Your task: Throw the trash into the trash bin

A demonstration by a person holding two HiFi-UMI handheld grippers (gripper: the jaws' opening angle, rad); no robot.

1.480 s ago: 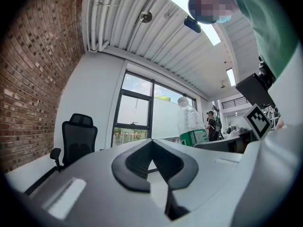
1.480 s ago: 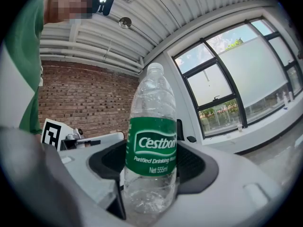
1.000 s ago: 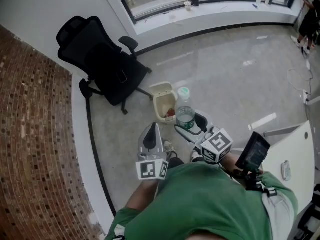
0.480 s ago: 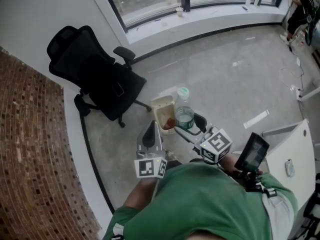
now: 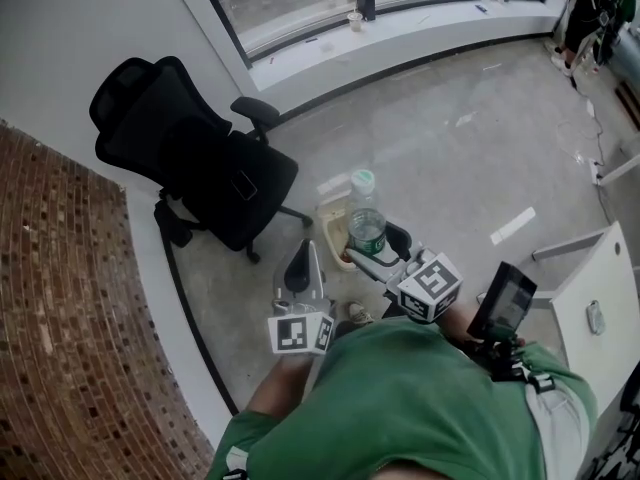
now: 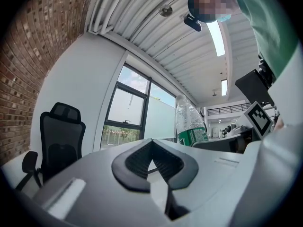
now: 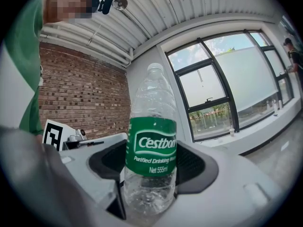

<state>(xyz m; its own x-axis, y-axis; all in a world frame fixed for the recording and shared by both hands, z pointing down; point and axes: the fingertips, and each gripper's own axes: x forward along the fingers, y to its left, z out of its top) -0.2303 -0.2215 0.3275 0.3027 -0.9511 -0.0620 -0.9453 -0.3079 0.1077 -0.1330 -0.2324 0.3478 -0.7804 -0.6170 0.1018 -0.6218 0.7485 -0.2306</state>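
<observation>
1. Bottle (image 5: 366, 220): upright, pinched at its green label by the right gripper (image 5: 378, 254). It now overlaps the trash bin (image 5: 329, 212), which lay beside it a second ago.
2. Approach nearly complete; release looks close.
3. Left gripper (image 5: 303, 271): jaws pressed together, empty.
4. Bin mostly hidden behind the bottle; contents possibly reddish, hard to tell.

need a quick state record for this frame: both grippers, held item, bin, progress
left gripper: fingers together, nothing between them
right gripper: fingers clamped on the bottle's lower body
bottle: clear plastic, green label, capped, upright
trash bin: beige, open top, on the floor, partly hidden behind the bottle in the head view
office chair: black, on the floor left of the bin
status: bottle not yet in the bin
</observation>
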